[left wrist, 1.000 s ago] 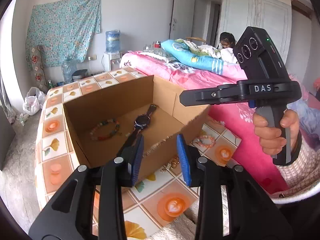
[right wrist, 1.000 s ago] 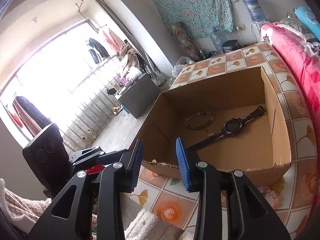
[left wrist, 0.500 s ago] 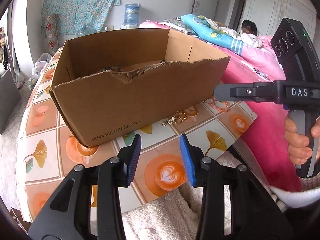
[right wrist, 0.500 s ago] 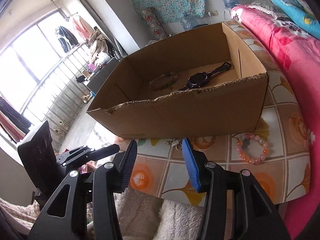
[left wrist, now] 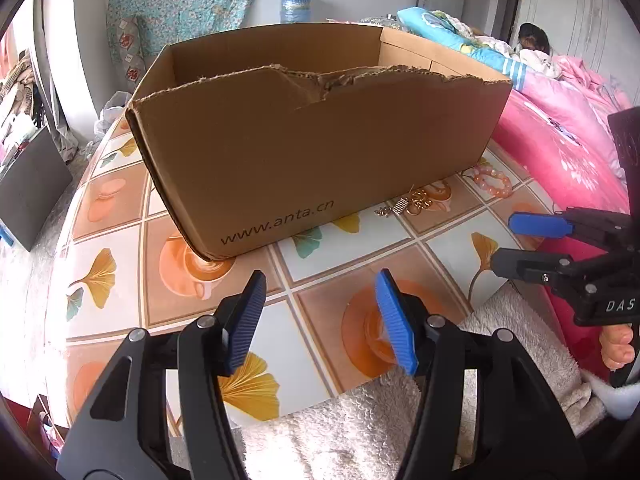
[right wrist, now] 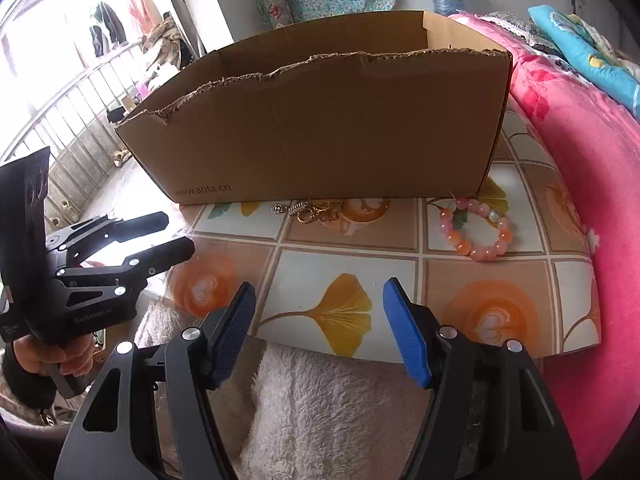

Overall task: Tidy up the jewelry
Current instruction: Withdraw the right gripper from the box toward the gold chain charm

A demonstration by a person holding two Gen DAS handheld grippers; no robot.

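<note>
Above the table [right wrist: 348,268], left tool [left wrist: 320,316], right tool [right wrist: 318,328], jaws just widened, empty

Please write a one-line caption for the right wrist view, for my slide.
Open right tool above the tiled table, facing a pink bead bracelet and gold chain before the cardboard box.

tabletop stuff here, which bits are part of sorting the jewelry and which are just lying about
Part of the job:
- cardboard box
- pink bead bracelet, on the table beside the box
- gold chain pieces, at the box's foot
- left gripper and right gripper, both open and empty

Just lying about:
- water jug
- pink bedding
- floral cloth on the wall
</note>
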